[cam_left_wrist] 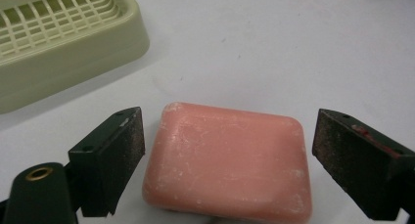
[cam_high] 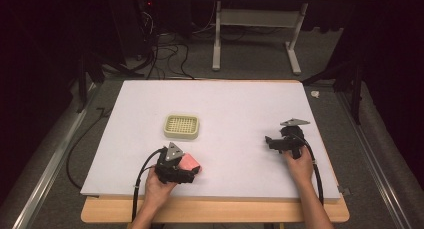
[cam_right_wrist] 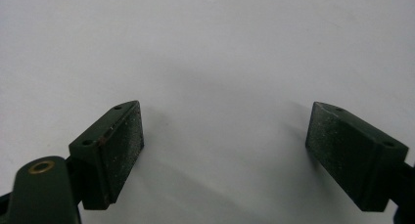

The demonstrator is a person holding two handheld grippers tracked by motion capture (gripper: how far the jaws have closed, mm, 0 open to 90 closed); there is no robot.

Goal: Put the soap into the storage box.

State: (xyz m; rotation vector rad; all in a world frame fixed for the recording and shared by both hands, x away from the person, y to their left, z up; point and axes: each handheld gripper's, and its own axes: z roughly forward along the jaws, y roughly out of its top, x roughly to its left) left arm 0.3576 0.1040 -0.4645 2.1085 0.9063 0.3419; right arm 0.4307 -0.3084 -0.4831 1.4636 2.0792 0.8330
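Note:
A pink bar of soap lies flat on the white board between the two jaws of my left gripper, which is open, with a small gap on each side of the bar. From above, the soap peeks out beside the left gripper near the board's front left. A pale green soap dish with a grid top sits just beyond it, and its corner shows at the upper left of the left gripper view. My right gripper is open over bare board, at the right in the high view.
The white board rests on a wooden table whose edge runs along the front. Cables trail from both grippers toward the person. Beyond the board are a dark floor, a table frame and loose wires.

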